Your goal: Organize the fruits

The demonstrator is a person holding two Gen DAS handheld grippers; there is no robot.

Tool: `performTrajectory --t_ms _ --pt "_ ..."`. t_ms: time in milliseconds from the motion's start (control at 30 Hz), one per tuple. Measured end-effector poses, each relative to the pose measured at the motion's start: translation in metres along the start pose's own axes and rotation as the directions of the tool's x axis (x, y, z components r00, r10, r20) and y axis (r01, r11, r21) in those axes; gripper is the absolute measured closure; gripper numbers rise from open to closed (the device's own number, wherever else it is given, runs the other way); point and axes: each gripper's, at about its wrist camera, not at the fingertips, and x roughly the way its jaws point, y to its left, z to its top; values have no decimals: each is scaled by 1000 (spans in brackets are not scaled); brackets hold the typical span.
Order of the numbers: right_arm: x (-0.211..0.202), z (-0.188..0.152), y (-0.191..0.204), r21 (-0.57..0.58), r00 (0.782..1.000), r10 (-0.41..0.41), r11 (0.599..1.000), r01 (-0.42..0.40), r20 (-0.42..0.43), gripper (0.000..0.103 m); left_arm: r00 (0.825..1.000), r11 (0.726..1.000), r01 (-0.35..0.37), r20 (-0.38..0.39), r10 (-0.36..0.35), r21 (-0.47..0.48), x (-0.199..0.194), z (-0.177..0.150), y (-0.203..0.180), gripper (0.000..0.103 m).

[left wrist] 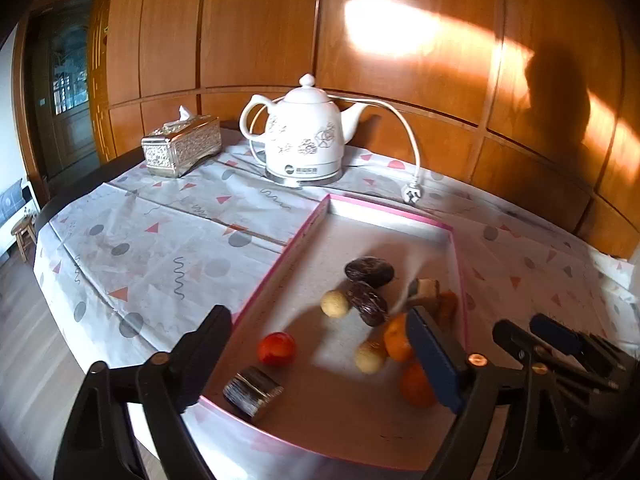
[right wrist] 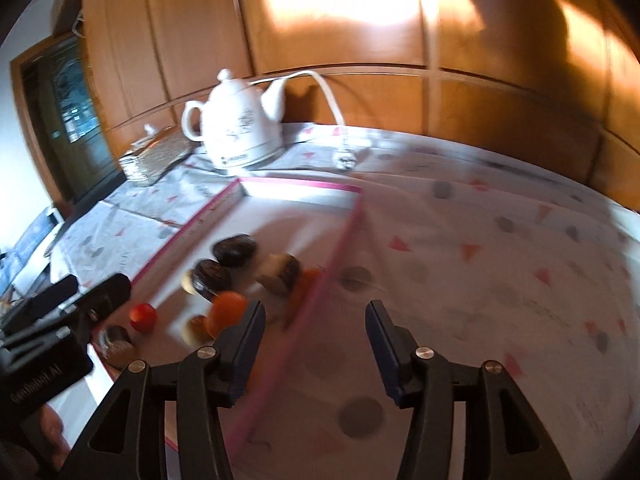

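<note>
Fruits (left wrist: 366, 300) lay clustered toward the right edge of the pink-rimmed tray (left wrist: 280, 256); left gripper (left wrist: 320, 360) and right gripper (right wrist: 316, 340) both stood apart, empty; best next approached singly, from above.

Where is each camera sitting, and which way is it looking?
Left wrist: sits on the left gripper, looking down along its open fingers into the pink tray of fruits; the right gripper shows at the right.
Right wrist: sits on the right gripper, open over the tray's right edge and the tablecloth; the left gripper shows at the left.
Both share the white kettle, the tray and the red fruit.
</note>
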Motion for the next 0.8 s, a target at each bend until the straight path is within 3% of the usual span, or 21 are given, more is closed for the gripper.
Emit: performTrajectory --t_ms 167,800 --pt "-9 -14 -9 18 999 -39 999 39 3 50 1000 1000 16 8 -16 14 -9 -4 -11 0" --pt "-19 -22 -9 13 999 -37 999 37 19 49 999 998 21 35 -23 62 -23 -6 -26 0"
